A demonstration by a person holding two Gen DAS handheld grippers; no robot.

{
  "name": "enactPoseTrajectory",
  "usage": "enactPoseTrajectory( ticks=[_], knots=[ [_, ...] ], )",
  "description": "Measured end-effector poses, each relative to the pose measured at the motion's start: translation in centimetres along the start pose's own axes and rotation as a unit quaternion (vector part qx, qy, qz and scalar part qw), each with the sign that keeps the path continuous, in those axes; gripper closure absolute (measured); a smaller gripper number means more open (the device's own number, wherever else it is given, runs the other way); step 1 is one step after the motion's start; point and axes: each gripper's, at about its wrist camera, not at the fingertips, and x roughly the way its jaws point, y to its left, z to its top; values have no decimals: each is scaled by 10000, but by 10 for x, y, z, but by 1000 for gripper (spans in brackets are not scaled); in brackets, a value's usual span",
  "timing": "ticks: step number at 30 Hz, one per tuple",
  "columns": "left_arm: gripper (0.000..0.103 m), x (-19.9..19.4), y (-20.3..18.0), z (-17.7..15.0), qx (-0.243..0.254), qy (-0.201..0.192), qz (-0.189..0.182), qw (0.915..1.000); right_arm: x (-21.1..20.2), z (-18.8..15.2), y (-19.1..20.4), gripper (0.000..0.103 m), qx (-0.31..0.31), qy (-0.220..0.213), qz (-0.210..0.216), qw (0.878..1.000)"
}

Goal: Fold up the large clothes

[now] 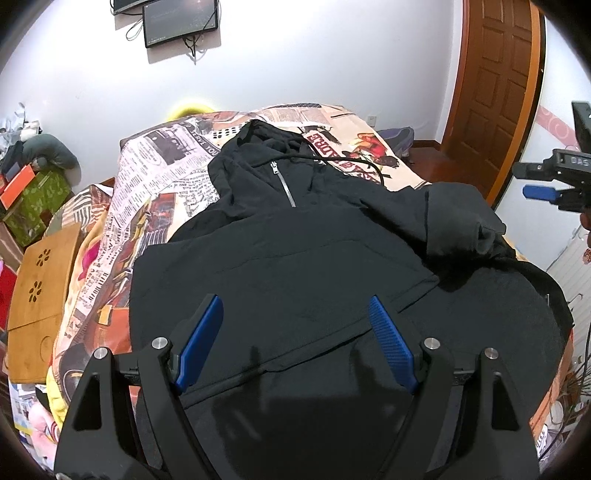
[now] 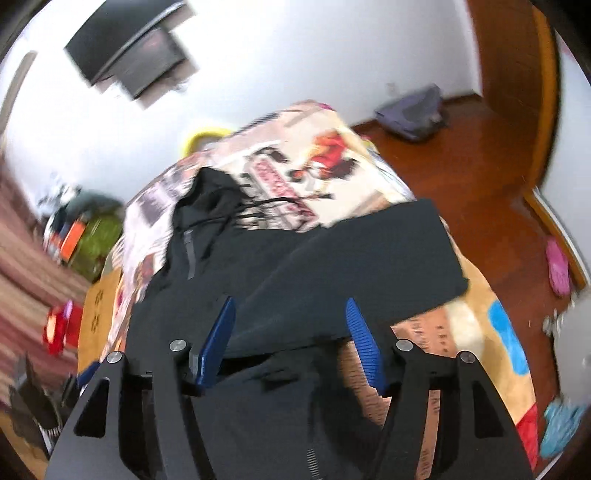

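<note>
Where both jaws gape, black hoodie [image 1: 295,251] flat beneath, untouched

Both wrist views look down over hoodie [image 1: 295,251], sharing bed [image 1: 166,177].

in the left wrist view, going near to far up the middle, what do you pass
left tongs → black hoodie body → its zipper → hood → newspaper-print bedspread → white wall with monitors

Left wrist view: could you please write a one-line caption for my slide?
Open left hand-held gripper above a black hoodie spread front-up on a newspaper-print bedspread, right sleeve bunched.
</note>
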Motion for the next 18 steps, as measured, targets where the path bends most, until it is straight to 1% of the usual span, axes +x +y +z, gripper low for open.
enactPoseTrajectory(
  ticks=[3,6,9,12,16,17,18],
  knots=[
    [22,7,-1,0,-26,63,4,10000,24,2,-34,44,702,327,147,9969],
    [22,12,-1,0,-70,112,-27,9999,50,-5,-63,44,1379,665,233,9879],
    [22,18,-1,-1,-95,169,-38,9998,69,-14,-81,44,1715,836,179,9815],
    [22,24,-1,-1,-96,227,-18,9997,80,-14,-90,44,1922,882,267,9770],
    [22,32,2,-2,-188,297,-31,9994,90,-4,-89,44,1774,782,201,9808],
    [22,32,3,-3,-225,304,-44,9993,91,-2,-90,48,1718,777,145,9820],
    [22,33,4,-3,-251,308,-55,9992,91,-1,-92,58,1670,750,40,9831]
  ],
)
